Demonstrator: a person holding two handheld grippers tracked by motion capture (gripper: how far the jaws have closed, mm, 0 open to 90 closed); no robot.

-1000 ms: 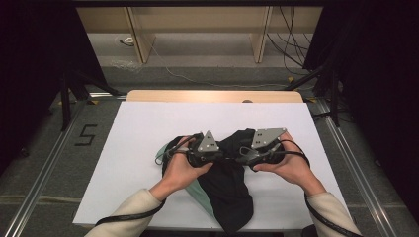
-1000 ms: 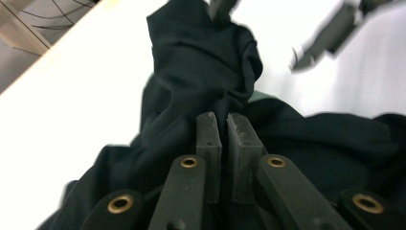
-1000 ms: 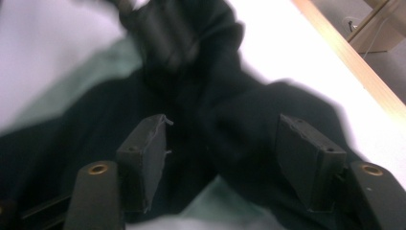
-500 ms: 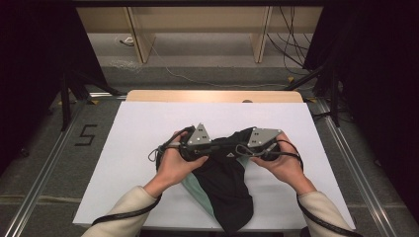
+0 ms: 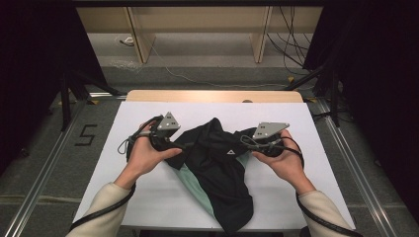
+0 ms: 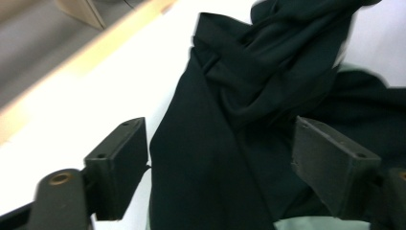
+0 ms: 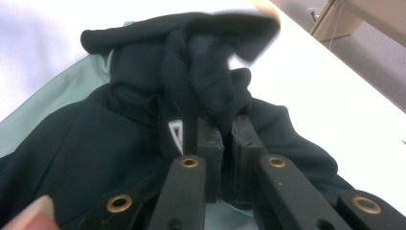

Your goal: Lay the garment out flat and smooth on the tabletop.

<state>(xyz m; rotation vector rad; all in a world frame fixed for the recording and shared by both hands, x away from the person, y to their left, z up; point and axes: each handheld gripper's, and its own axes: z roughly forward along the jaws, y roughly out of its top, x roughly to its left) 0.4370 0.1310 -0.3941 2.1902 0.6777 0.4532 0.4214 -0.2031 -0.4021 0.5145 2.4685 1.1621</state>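
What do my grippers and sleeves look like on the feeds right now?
Both the left gripper and right gripper are black, each topped by a grey three-cornered plate, with flat black jaw pads, brass-coloured rivets and a trailing black cable. Sleeves are cream.

Person's wearing cream sleeves (image 5: pixel 106 205). Both grippers are black: the left gripper (image 6: pixel 218 165) has chunky rectangular pads with small screw holes and brass rivets, the right gripper (image 7: pixel 222 139) has the same. Grey three-cornered plates on top, black cables trailing back.
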